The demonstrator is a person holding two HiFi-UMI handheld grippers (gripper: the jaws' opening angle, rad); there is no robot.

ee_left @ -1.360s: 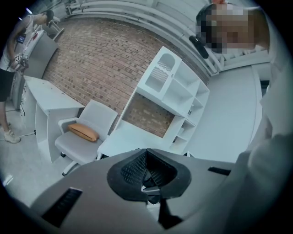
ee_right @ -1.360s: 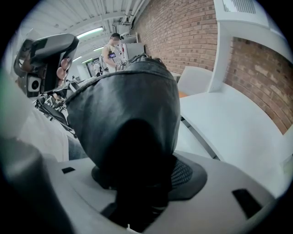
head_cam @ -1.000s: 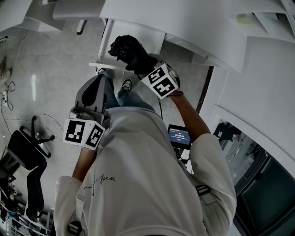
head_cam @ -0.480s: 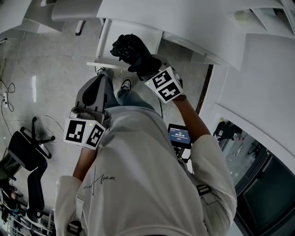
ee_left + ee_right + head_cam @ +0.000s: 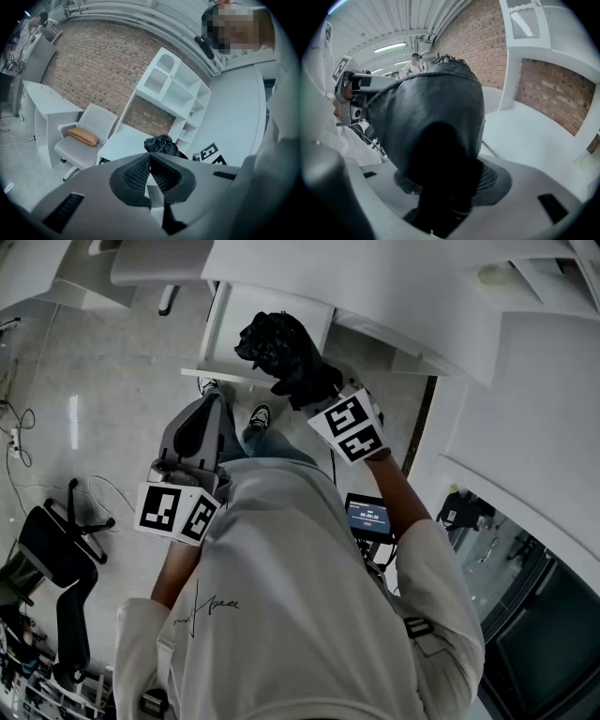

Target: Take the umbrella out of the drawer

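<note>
The folded black umbrella (image 5: pixel 272 343) is clamped at its lower end in the right gripper (image 5: pixel 314 390), lifted free above the white desk (image 5: pixel 220 343). The carry-away probably calls for a firm, steady hold and a slow path clear of the desk's edge. The left gripper (image 5: pixel 197 427) hangs low, jaws pressed together on nothing.

Right arm (image 5: pixel 405 512) is stretched out toward the top middle of the frame, with the right gripper (image 5: pixel 302 381) clamped tight on the umbrella (image 5: pixel 274 341). Left arm (image 5: pixel 171 570) is tucked in at centre-left. The left gripper (image 5: pixel 202 413) points up-frame, jaws pressed together, nothing between them.
</note>
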